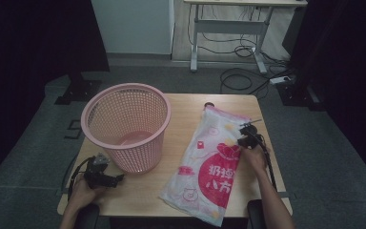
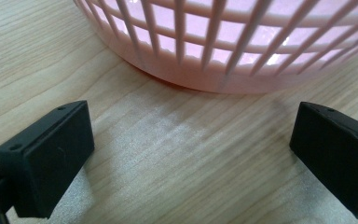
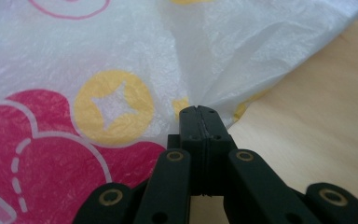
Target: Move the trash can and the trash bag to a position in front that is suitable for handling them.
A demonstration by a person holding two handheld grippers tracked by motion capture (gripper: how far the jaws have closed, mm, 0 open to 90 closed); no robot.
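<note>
Black jaws of the right gripper are clamped on the plastic bag's right edge, frame centre-right. Lift slowly to avoid tearing. Left gripper, jaws apart, waits beside the pink basket at left.

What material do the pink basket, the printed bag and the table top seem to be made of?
Pink basket: likely rigid moulded plastic, with a smooth, slightly glossy lattice. Printed bag: thin plastic film, translucent, crinkled, pinched by the right gripper. Table top: pale wood grain, matte, perhaps a laminate.
</note>
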